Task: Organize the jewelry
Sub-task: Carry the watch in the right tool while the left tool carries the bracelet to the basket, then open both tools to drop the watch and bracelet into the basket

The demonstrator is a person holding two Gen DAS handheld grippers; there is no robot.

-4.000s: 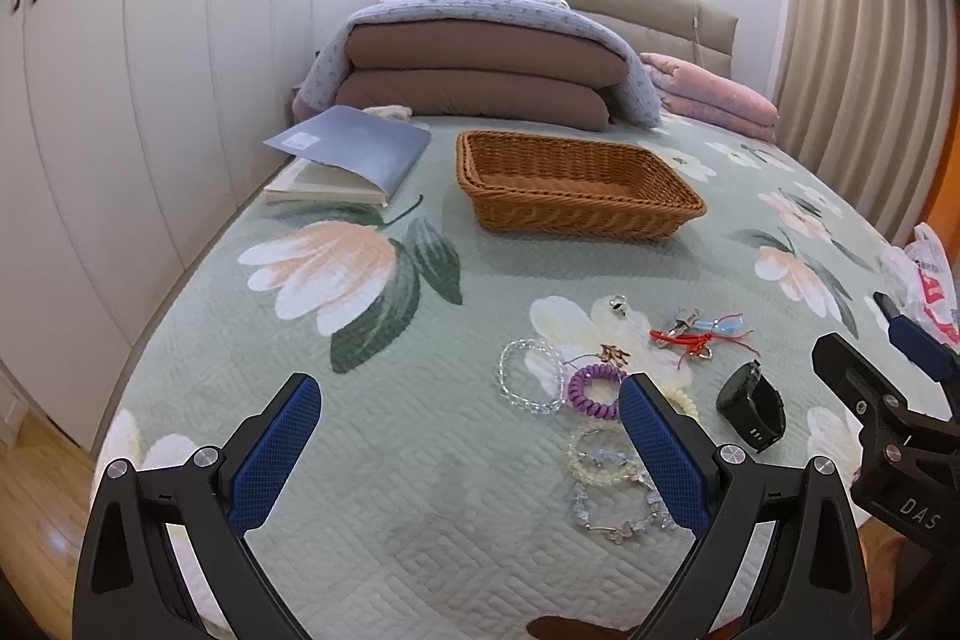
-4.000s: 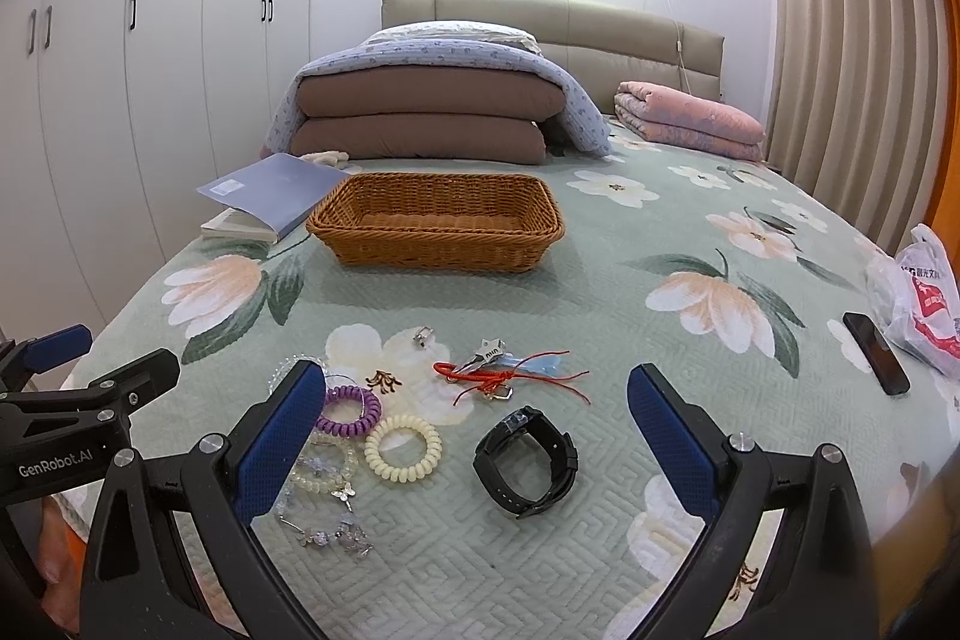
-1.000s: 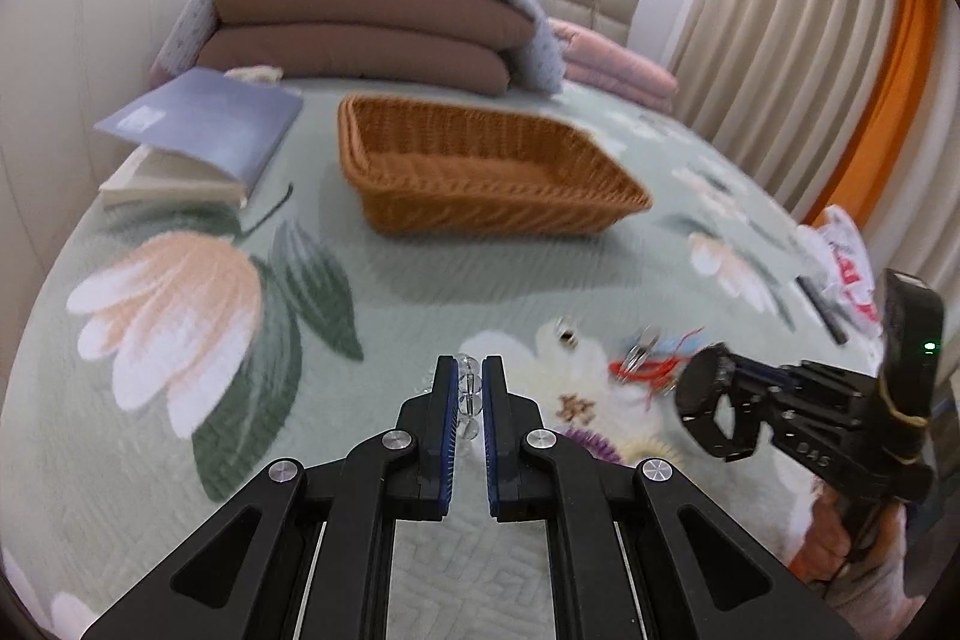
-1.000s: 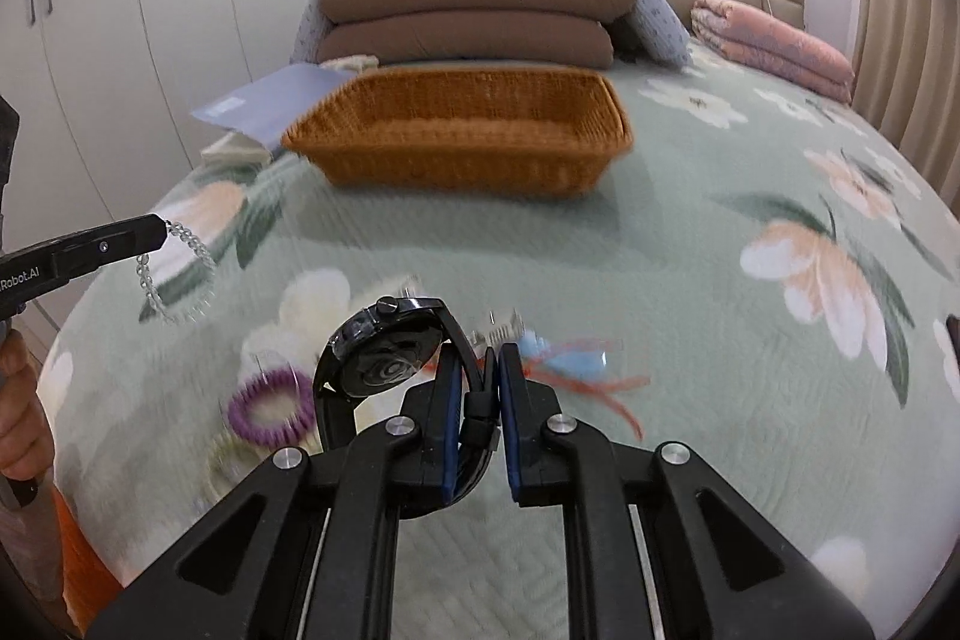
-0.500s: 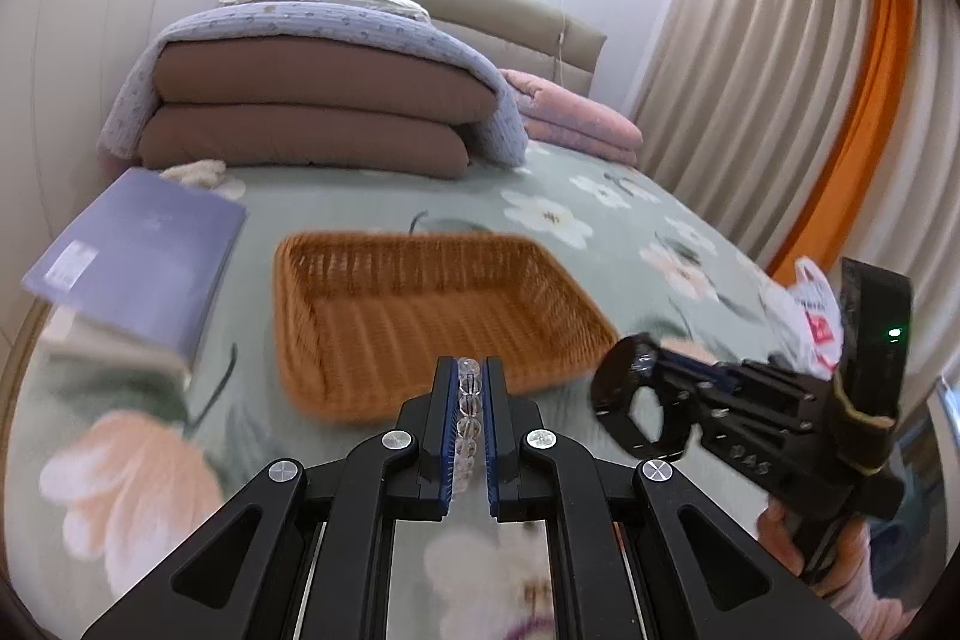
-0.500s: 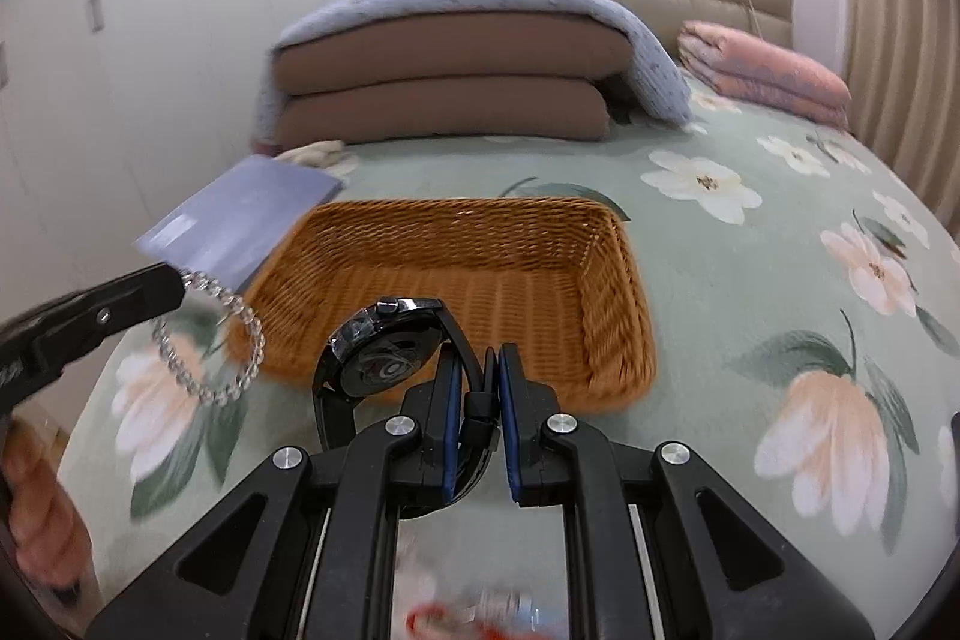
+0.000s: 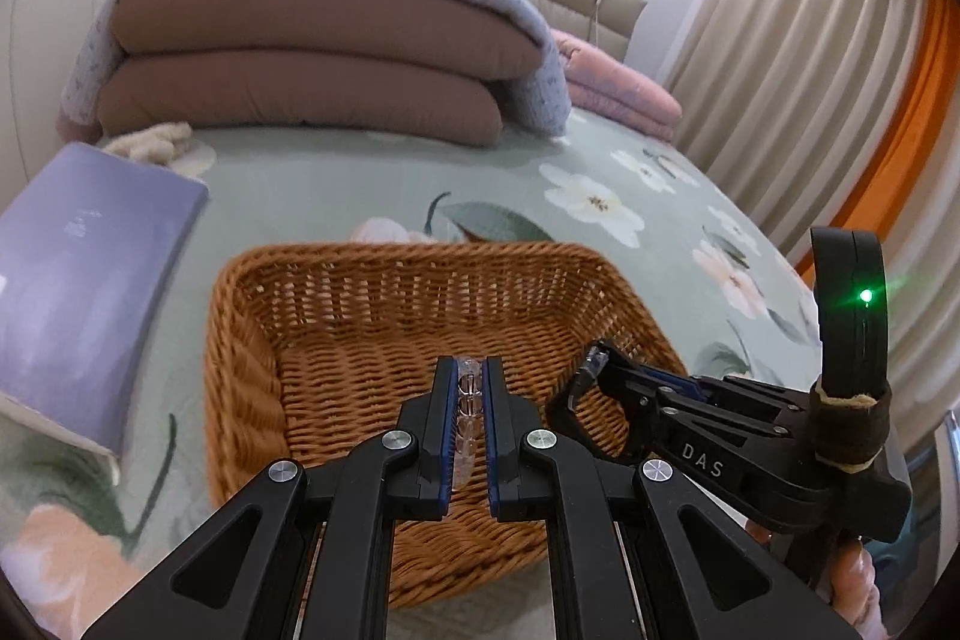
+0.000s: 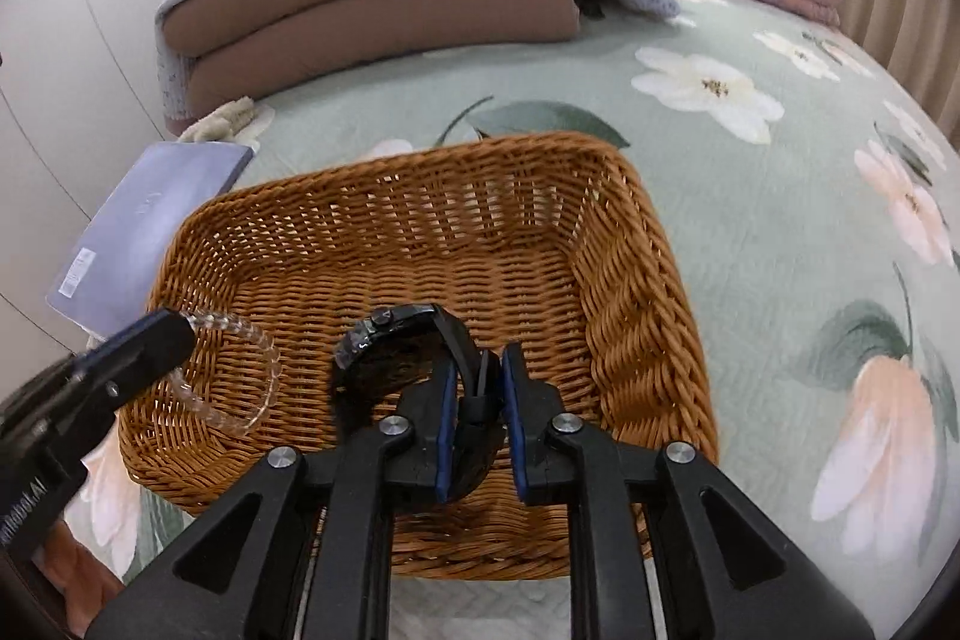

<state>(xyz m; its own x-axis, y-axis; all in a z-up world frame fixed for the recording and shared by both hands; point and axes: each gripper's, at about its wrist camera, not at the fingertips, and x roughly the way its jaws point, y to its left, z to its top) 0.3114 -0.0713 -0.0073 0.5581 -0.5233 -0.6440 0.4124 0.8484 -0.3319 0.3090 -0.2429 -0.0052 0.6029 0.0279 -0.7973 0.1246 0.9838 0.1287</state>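
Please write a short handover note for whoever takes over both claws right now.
Left claw: shut on the clear beaded bracelet, hanging over the basket's left side.
Right claw: shut on the black wristwatch by its strap, over the middle of the brown woven wicker basket.
Done: both pieces are over the basket; nothing is lying inside yet.
Left: open both claws to drop them in. Any other jewelry is out of view.

**Open basket floor beneath both grippers**

The brown woven wicker basket (image 8: 636, 292) has a bare floor, walled on all sides. The left gripper (image 8: 174, 334) and right gripper (image 8: 477, 388) hang close together above it. A purple-grey book (image 7: 84, 280) lies just beside its left wall.
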